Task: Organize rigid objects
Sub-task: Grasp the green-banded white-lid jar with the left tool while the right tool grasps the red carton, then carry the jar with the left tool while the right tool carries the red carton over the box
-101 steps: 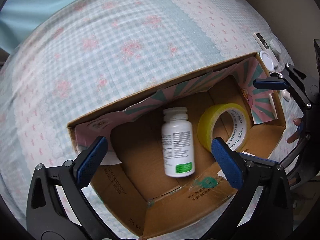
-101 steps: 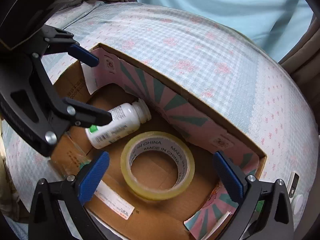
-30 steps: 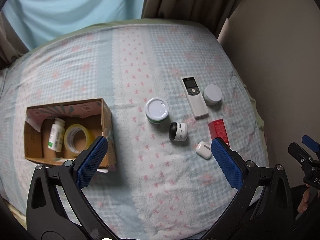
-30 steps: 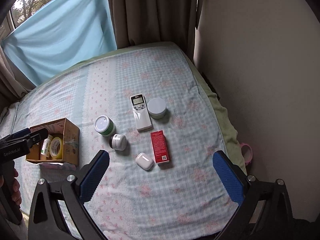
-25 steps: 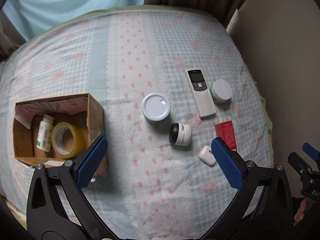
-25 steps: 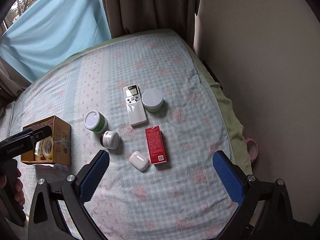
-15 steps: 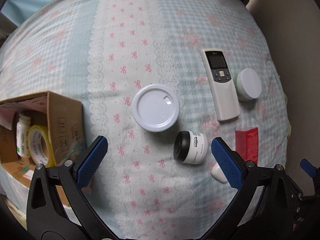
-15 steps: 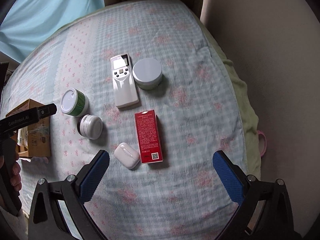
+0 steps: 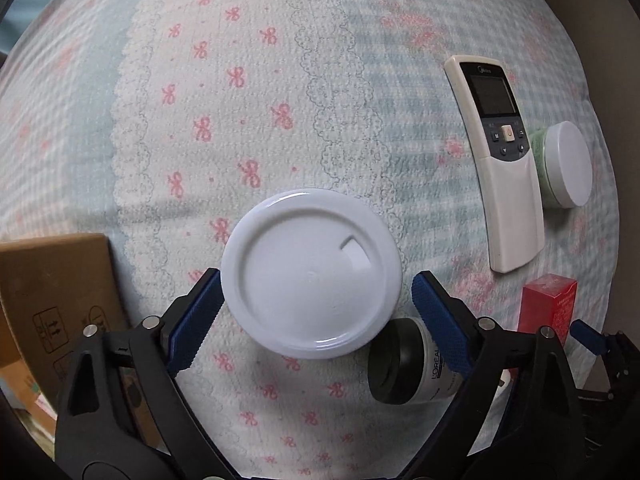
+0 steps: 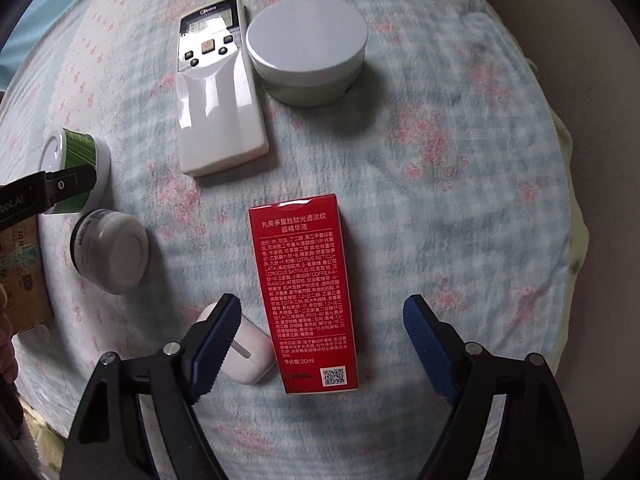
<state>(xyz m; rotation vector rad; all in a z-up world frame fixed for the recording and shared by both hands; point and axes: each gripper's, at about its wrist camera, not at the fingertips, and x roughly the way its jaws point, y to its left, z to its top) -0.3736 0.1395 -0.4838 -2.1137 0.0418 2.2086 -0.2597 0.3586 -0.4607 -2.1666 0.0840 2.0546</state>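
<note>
Six items unboxed beside cardboard box (image 9: pixel 52 292); left gripper (image 9: pixel 316 312) spread astride white-lidded jar (image 9: pixel 310 280); right gripper (image 10: pixel 320 340) spread over red carton (image 10: pixel 306 292).

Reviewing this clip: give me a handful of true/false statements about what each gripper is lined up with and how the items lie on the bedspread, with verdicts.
1. The left gripper is open around the white-lidded jar. True.
2. The right gripper is shut on the red box. False: it is open, and the box lies flat on the bedspread.
3. The remote lies beside the round white-lidded tin. True.
4. The earbud case sits inside the cardboard box. False: it lies on the bedspread beside the red box.
5. The small L'Oreal jar lies on its side. True.
</note>
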